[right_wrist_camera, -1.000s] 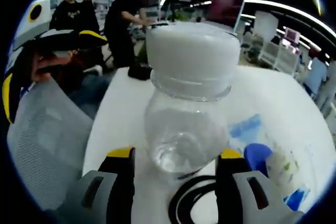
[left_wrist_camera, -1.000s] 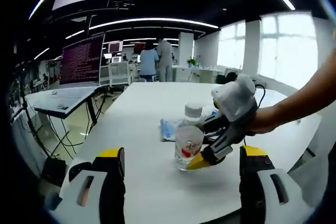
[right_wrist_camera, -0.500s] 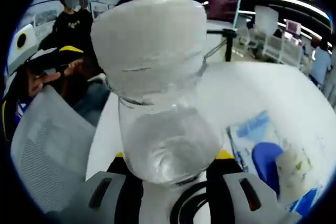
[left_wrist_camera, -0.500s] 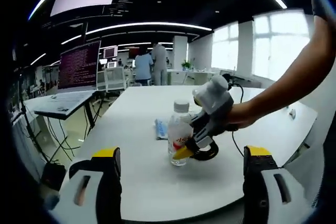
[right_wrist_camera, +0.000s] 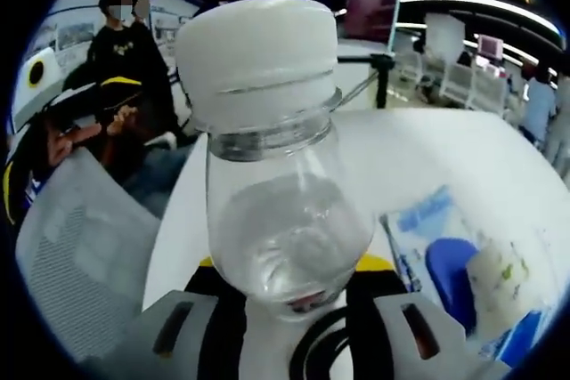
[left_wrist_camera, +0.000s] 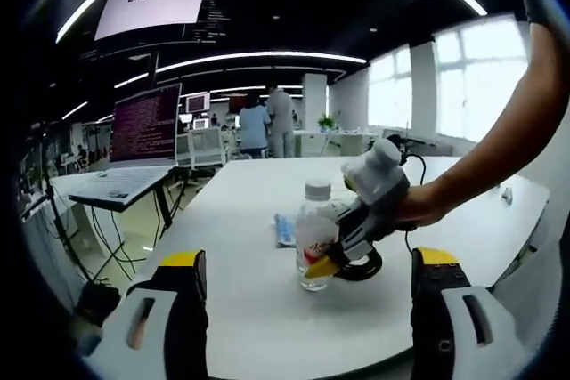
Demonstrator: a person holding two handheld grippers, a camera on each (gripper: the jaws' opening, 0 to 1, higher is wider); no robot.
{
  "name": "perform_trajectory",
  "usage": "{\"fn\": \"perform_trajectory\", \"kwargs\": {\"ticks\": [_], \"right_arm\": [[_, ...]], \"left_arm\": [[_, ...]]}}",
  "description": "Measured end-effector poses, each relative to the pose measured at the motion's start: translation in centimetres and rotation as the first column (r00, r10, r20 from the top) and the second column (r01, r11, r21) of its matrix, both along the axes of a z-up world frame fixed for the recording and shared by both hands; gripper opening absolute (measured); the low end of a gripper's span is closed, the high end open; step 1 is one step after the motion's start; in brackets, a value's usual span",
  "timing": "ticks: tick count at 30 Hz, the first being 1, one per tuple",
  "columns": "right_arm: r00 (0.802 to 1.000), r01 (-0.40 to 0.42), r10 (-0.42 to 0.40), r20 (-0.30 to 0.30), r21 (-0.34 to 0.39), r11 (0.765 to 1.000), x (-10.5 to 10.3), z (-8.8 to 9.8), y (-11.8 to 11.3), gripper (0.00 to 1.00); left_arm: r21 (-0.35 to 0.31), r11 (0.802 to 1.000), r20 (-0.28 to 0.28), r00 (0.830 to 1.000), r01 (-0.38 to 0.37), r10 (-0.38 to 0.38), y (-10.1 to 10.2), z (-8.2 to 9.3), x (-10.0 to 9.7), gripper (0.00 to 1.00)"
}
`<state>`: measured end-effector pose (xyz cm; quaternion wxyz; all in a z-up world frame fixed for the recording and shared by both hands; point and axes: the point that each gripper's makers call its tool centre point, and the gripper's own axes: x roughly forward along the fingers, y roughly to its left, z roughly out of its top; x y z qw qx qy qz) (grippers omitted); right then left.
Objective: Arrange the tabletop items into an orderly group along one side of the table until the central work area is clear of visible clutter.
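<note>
In the left gripper view, the left gripper (left_wrist_camera: 303, 309) is hovering low over the white table (left_wrist_camera: 258, 327), its jaws spread wide with nothing between them. Beyond it, the right gripper (left_wrist_camera: 331, 262) is clamping a clear water bottle (left_wrist_camera: 314, 242) with a white cap that is standing near the table's middle. In the right gripper view, the right gripper (right_wrist_camera: 289, 266) is pinching the bottle (right_wrist_camera: 280, 193) at both sides. Just behind the bottle, blue-and-white packets (left_wrist_camera: 285, 230) are lying flat. Farther off, a laptop (left_wrist_camera: 142, 126) is sitting open on a side stand.
</note>
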<state>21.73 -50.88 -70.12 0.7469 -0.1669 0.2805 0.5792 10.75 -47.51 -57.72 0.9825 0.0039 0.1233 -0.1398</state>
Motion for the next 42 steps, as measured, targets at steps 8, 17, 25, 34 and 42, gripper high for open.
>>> {"fn": "perform_trajectory", "kwargs": {"ticks": [8, 17, 25, 34, 42], "right_arm": [[1.0, -0.002, 0.002, -0.009, 0.001, 1.0, -0.3, 0.1, -0.3, 0.38], [1.0, 0.014, -0.014, -0.014, 0.025, 1.0, -0.4, 0.6, -0.4, 0.38], [0.999, 0.009, -0.011, 0.037, 0.05, 0.999, 1.3, 2.9, 0.4, 0.38], [0.996, 0.017, -0.023, 0.082, 0.077, 0.997, 4.4, 5.4, 1.8, 0.38], [0.994, 0.049, -0.058, 0.091, 0.097, 0.994, 8.1, 6.5, 3.3, 0.38]], "left_arm": [[0.025, 1.0, -0.006, 1.0, 0.01, -0.01, -0.2, -0.4, 0.0, 0.95], [0.025, 1.0, 0.004, 1.0, 0.0, 0.0, 0.0, -0.2, -0.1, 0.93], [0.02, 1.0, 0.001, 1.0, -0.024, 0.024, 0.2, -0.1, 0.0, 0.93], [0.034, 0.999, -0.004, 0.999, -0.033, 0.033, 0.5, -0.4, 0.0, 0.93], [0.034, 0.999, -0.007, 1.0, -0.029, 0.029, 0.2, -0.4, 0.1, 0.92]]}}
